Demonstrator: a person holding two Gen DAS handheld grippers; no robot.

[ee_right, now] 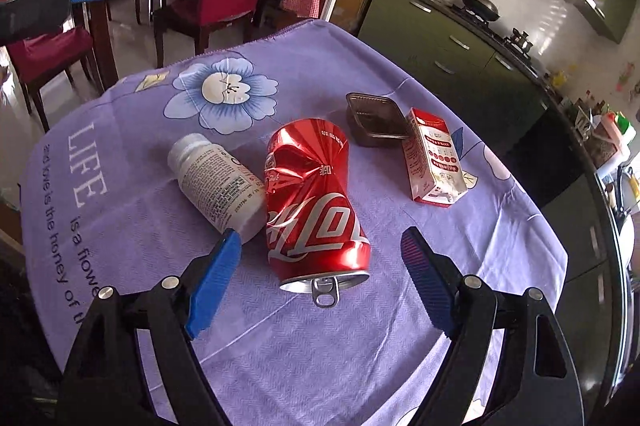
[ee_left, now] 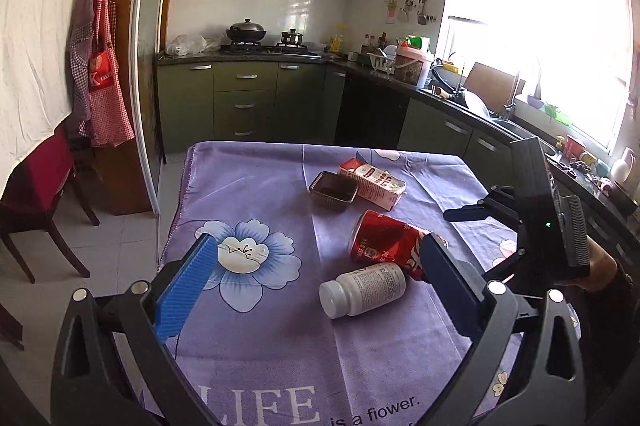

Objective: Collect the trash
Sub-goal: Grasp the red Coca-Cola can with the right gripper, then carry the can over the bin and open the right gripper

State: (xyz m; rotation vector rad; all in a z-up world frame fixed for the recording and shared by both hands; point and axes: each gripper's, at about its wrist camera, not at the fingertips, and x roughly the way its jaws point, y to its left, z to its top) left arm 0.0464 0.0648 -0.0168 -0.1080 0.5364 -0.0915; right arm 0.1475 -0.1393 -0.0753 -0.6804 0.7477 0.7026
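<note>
four bits of trash sit on the purple cloth point(ee_right: 320, 326) and none has been picked up yet, so this looks like the very start of the first grab. the right gripper point(ee_right: 320, 266) hangs over the crushed red can point(ee_right: 316, 194), jaws spread wide with the can's top end lying between the blue pads, nothing pinched. the left gripper point(ee_left: 320, 262) is wide open too, empty, aimed toward the white pill bottle point(ee_left: 362, 290).

my guess is the can goes first. the next move would be dropping the right gripper lower so the pads straddle the can's sides, then squeezing. the dented metal could slip or crumple more, so a grip across the wider unbent part near the top seems safer.

the catch is that the bottle lies touching the can on one side, so that pad has little room to slide in and may nudge the bottle into rolling. the milk carton point(ee_right: 434, 162) and the small dark tray point(ee_right: 376, 120) sit further back, touching each other, clear of the can. no bin shows in either view, so where it all goes i can't tell.
</note>
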